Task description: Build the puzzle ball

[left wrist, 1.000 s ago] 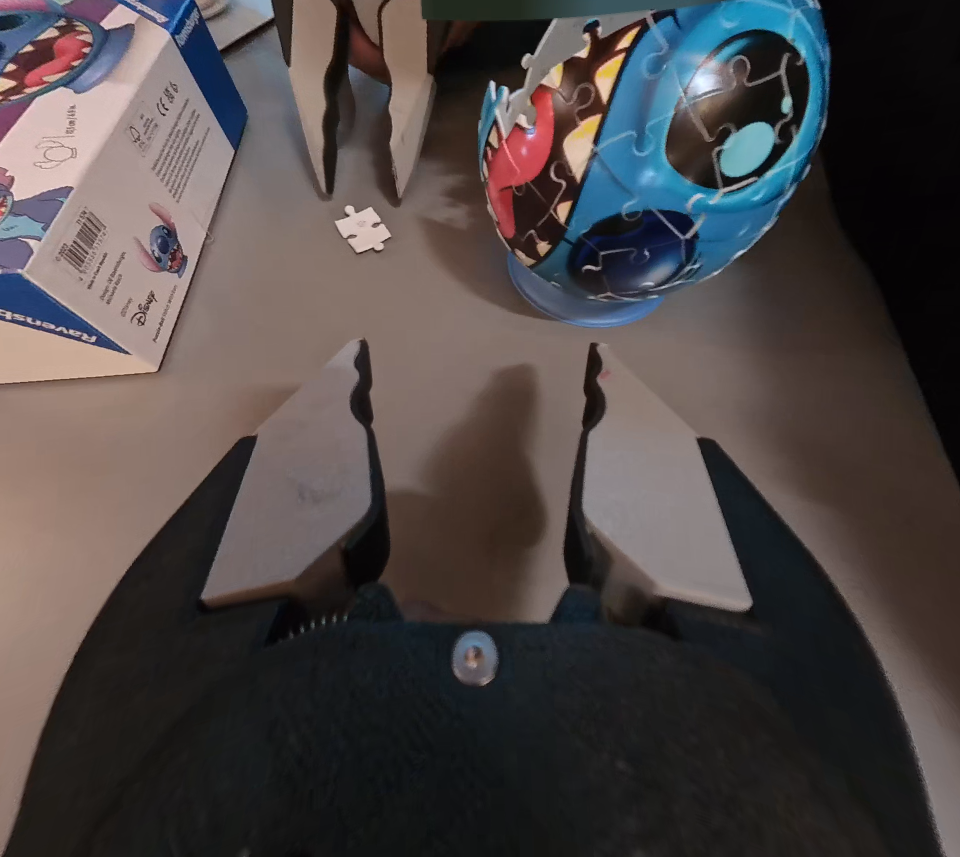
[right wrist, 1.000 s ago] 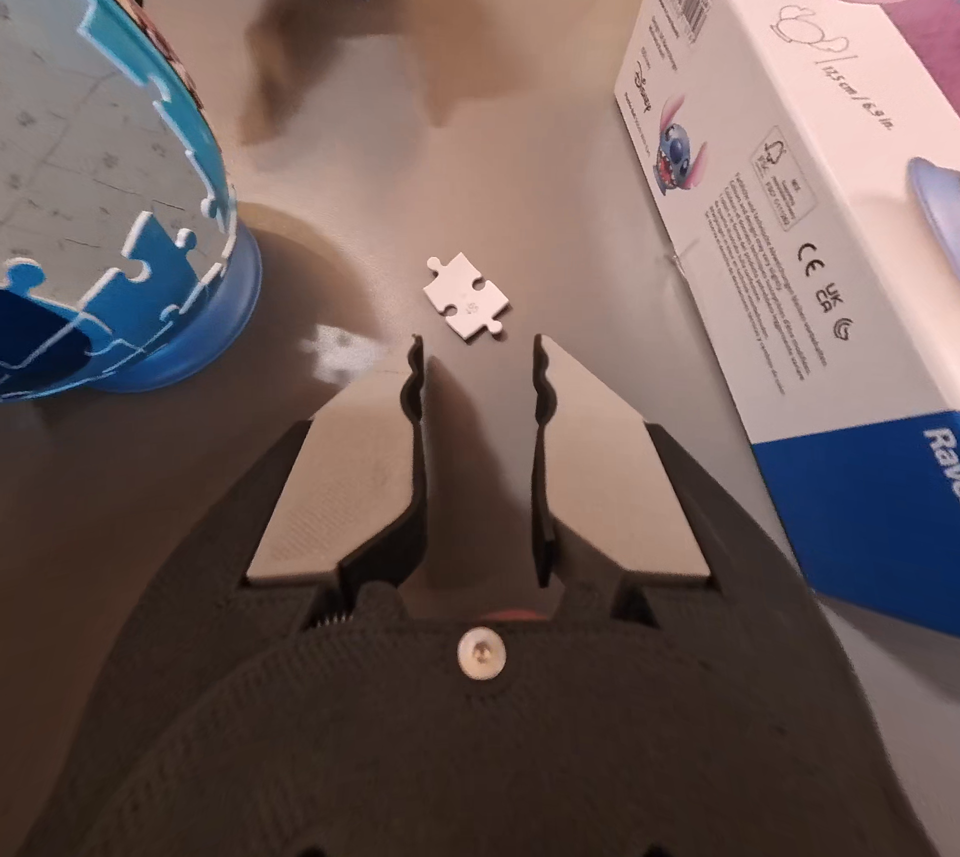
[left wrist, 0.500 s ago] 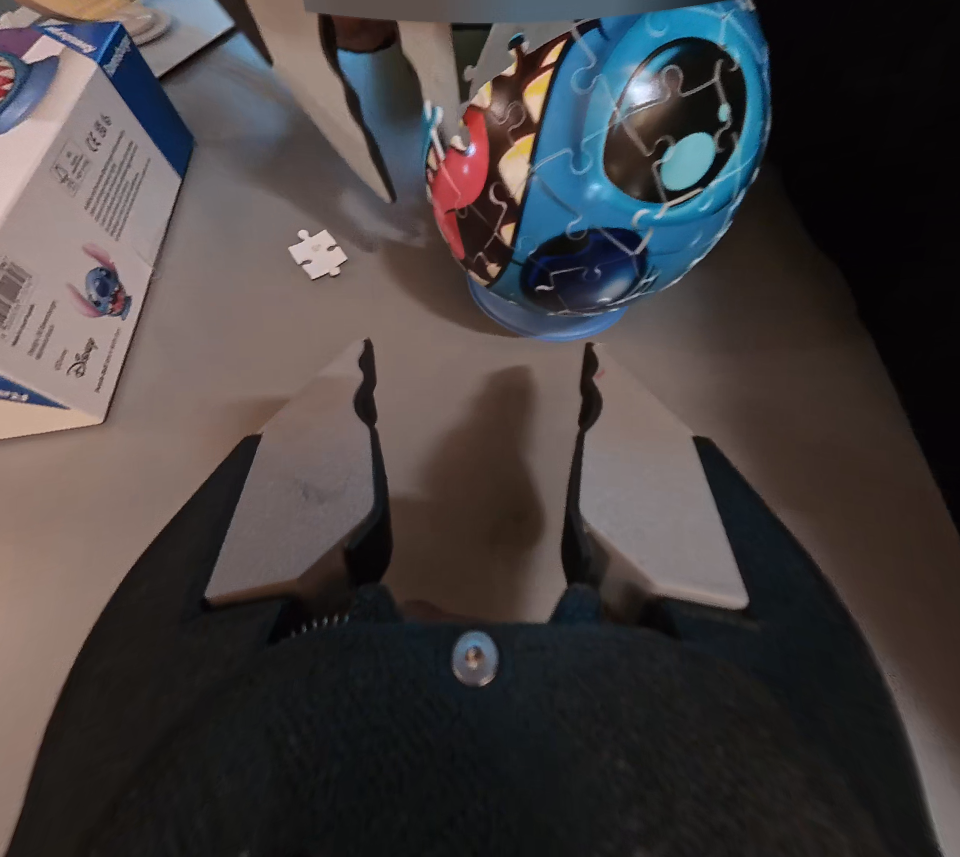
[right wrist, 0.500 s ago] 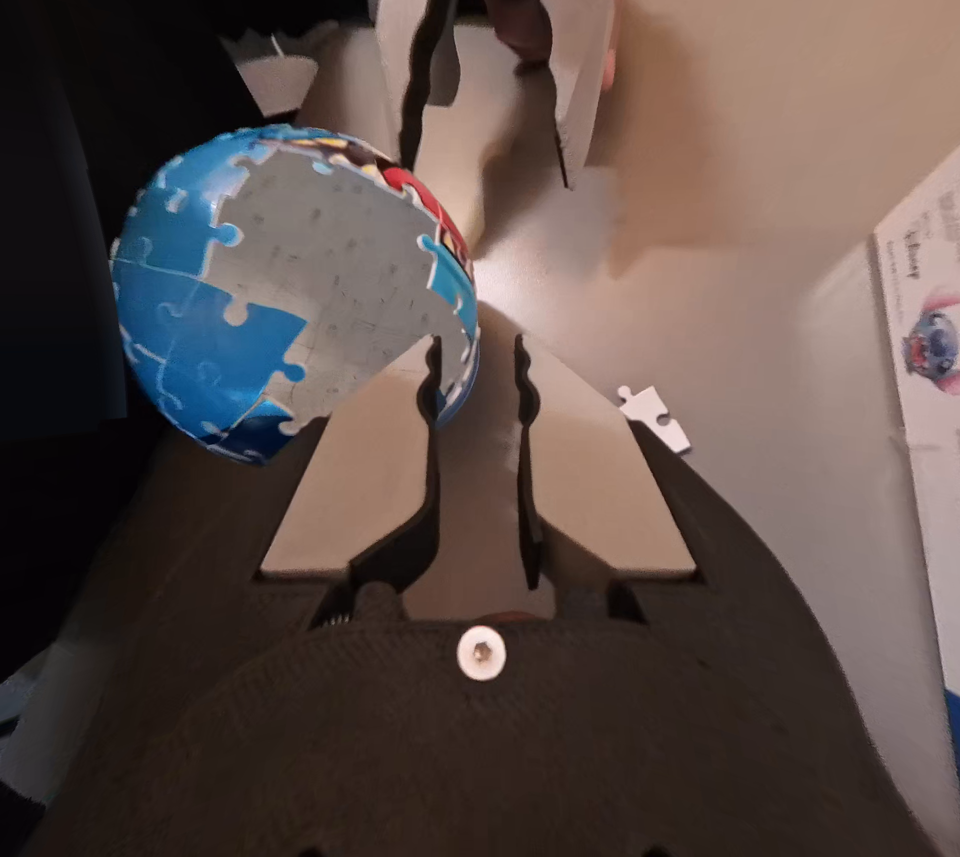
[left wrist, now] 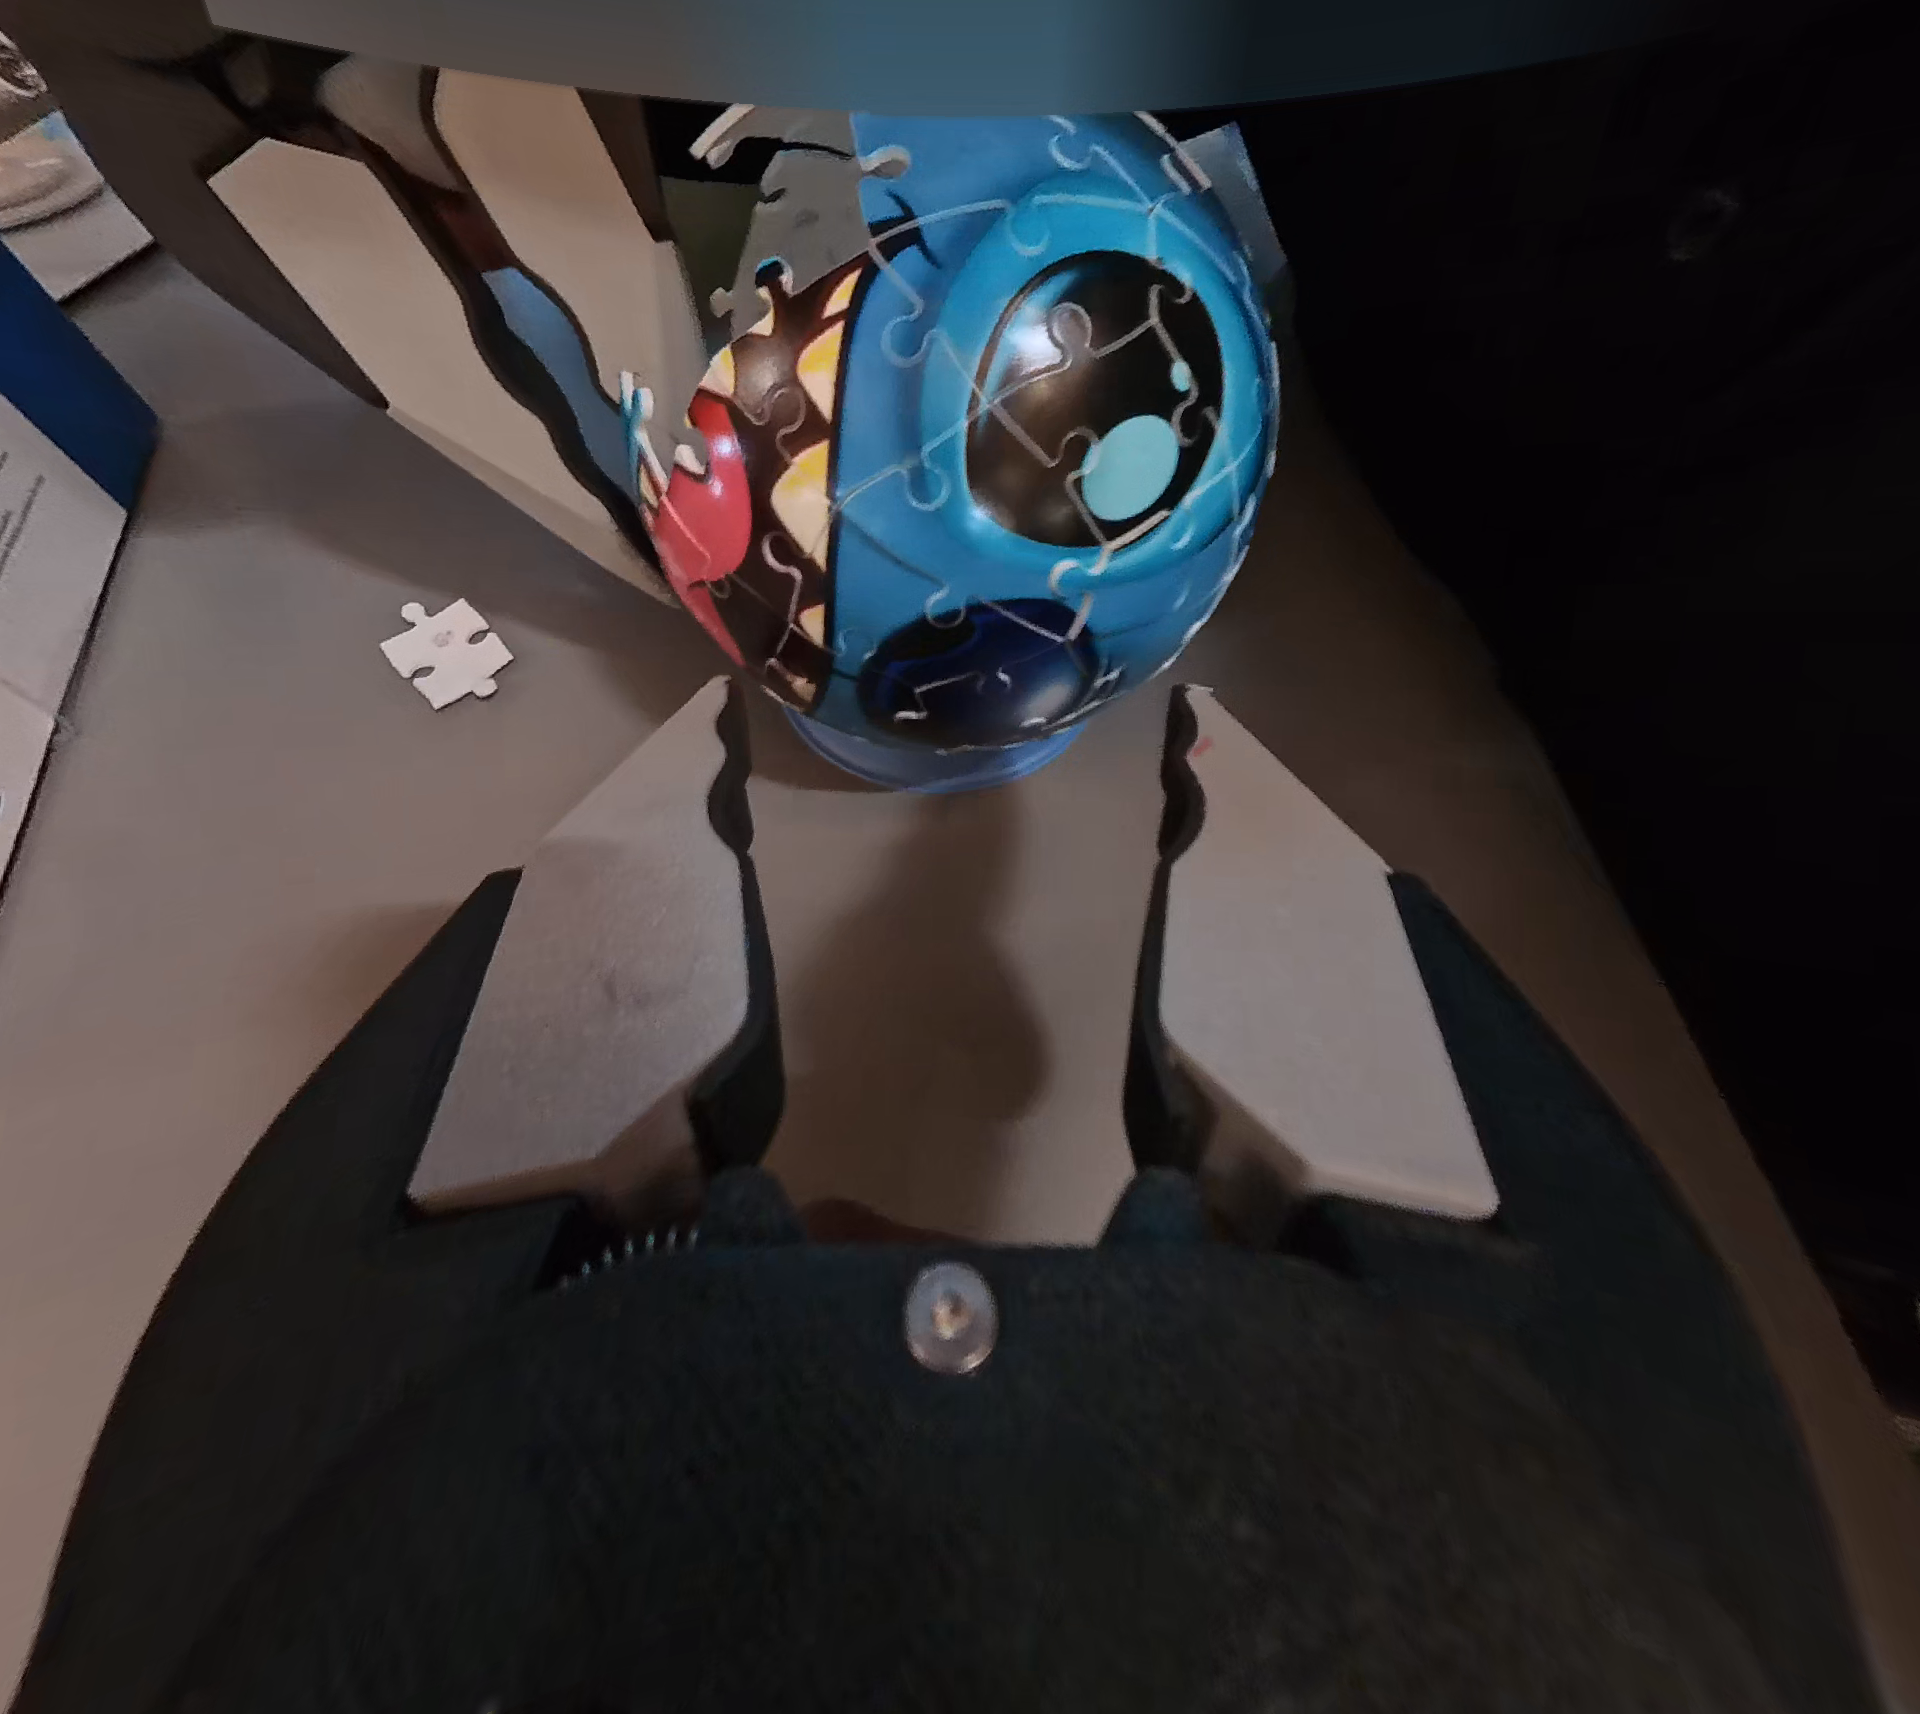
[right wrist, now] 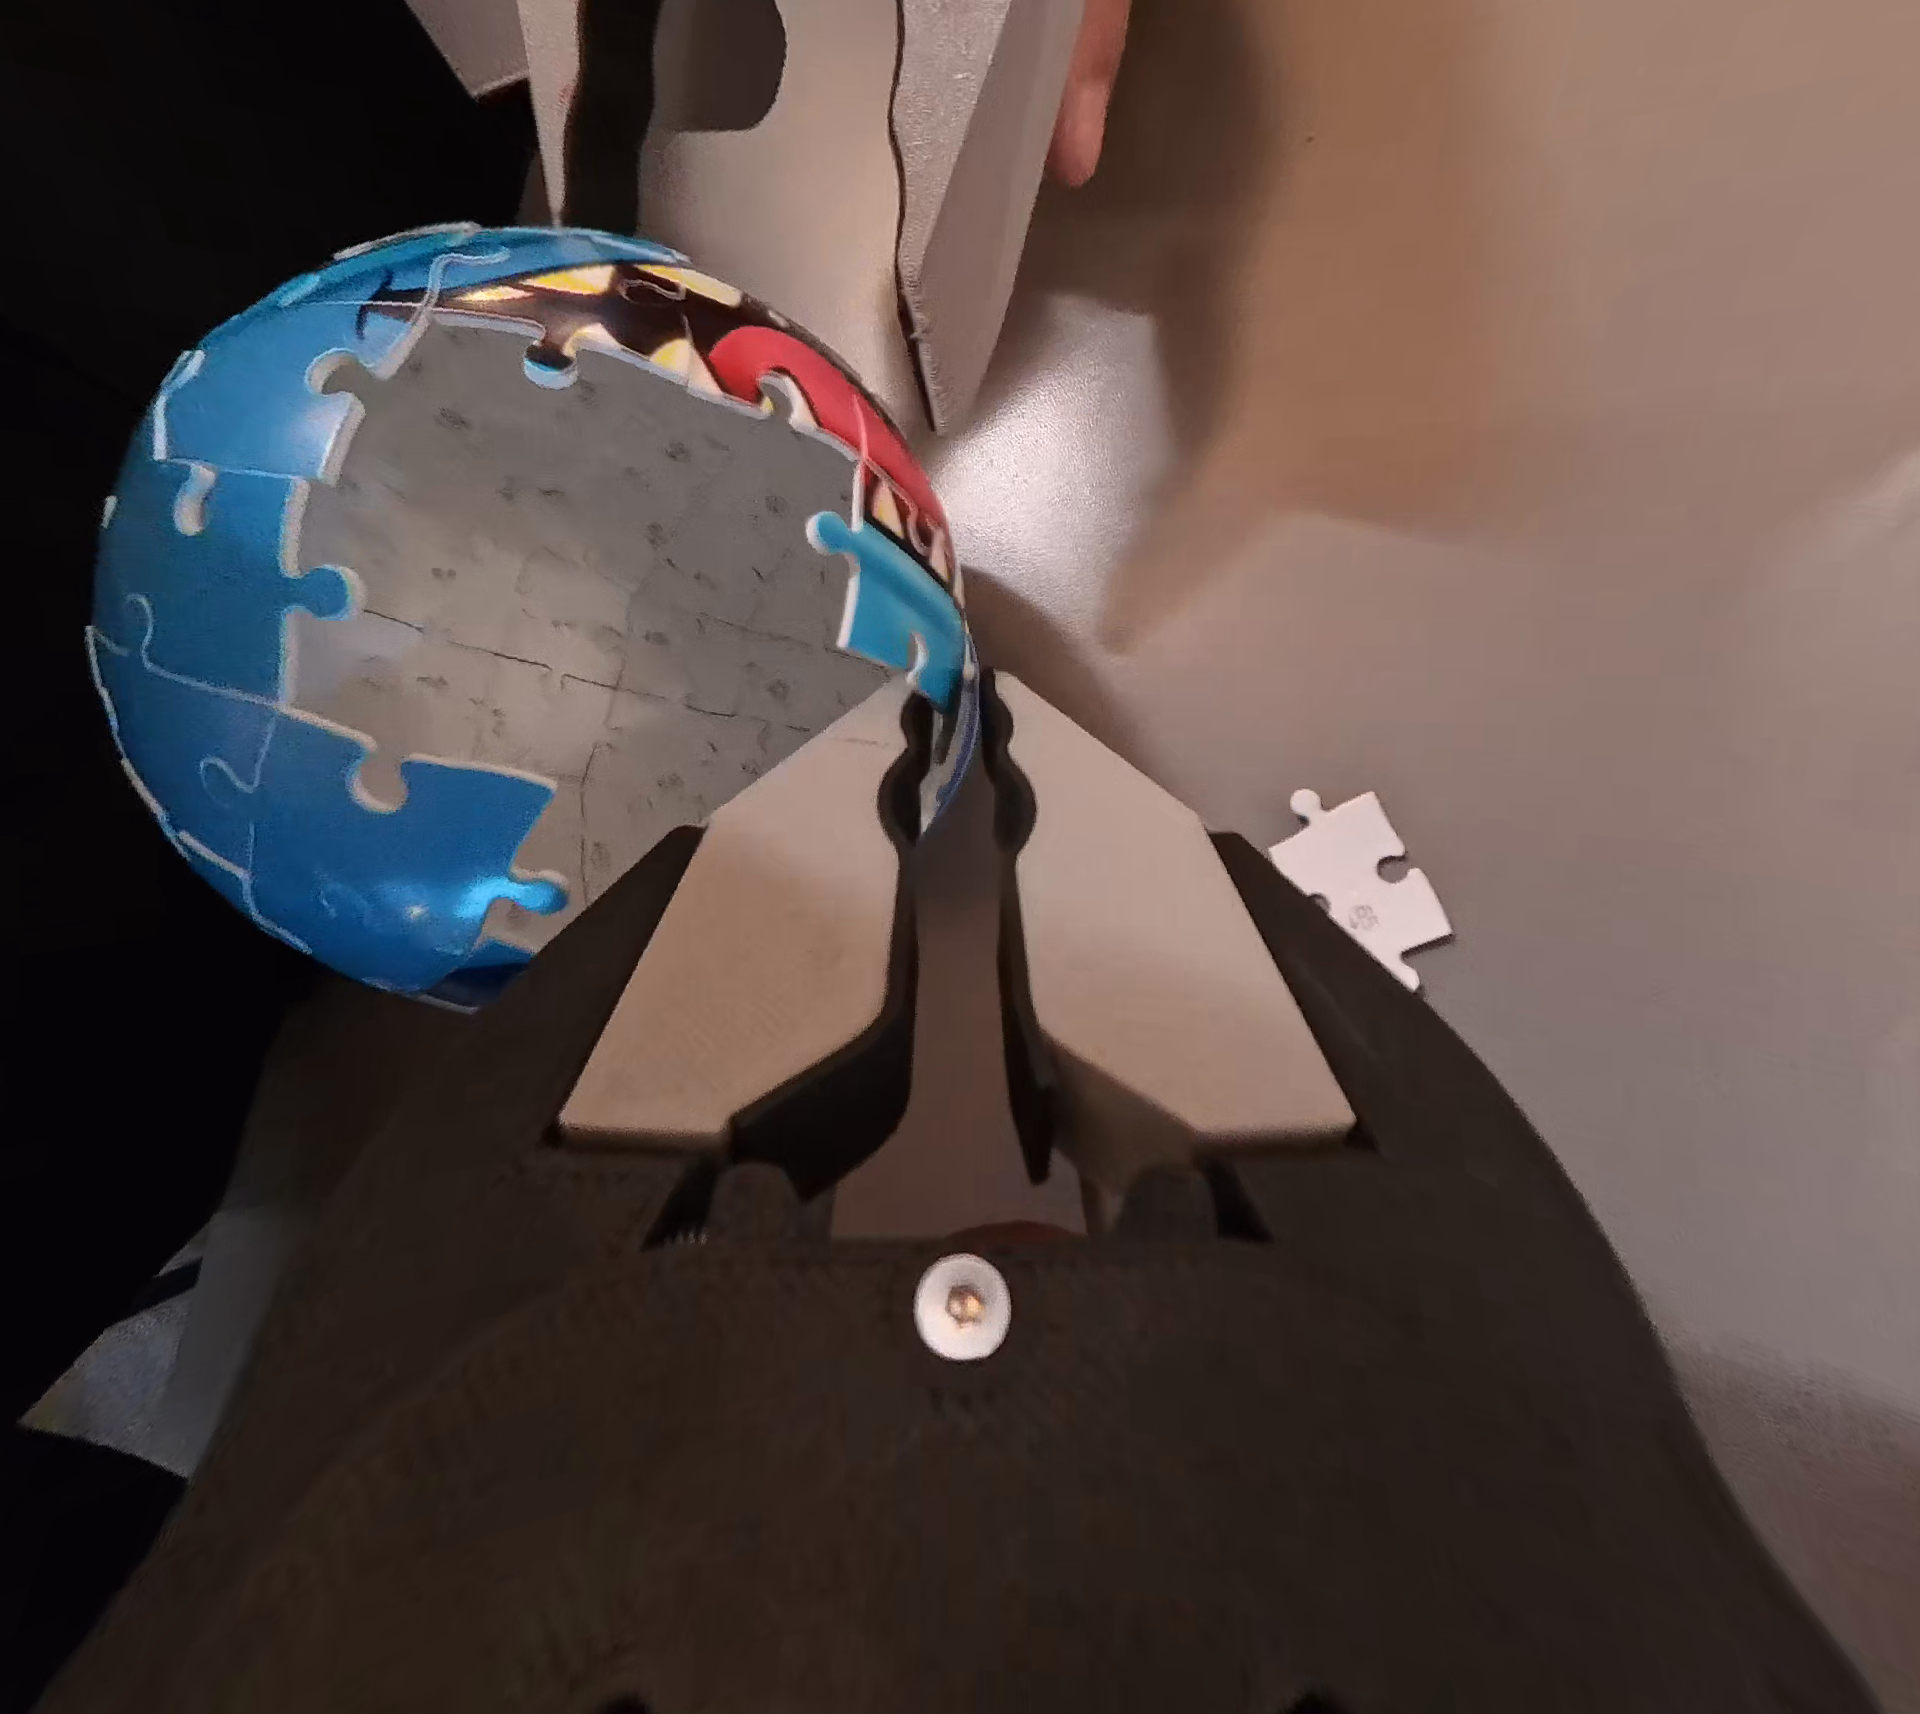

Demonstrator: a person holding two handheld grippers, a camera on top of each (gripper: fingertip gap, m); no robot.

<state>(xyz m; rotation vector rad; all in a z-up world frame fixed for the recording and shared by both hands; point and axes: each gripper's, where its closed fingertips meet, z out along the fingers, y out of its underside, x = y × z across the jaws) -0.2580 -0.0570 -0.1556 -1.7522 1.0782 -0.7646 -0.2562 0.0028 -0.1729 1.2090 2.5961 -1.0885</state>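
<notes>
The puzzle ball (left wrist: 987, 459) sits on its blue stand on the table (left wrist: 239, 833), half-built. Left gripper (left wrist: 954, 708) has its jaws wide open, empty, right in front of it. Right gripper (right wrist: 954, 698) jaws are nearly closed at the ball's open edge; can't tell if they're pinching it. A loose white piece (left wrist: 447, 652) lies nearby.

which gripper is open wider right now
The left gripper: its fingers stand far apart, framing the puzzle ball. The right gripper shows only a narrow slit between its fingers.

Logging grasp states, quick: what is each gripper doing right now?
Left gripper: open, empty, facing the puzzle ball.
Right gripper: nearly shut at the ball's edge; a grip cannot be told.
</notes>
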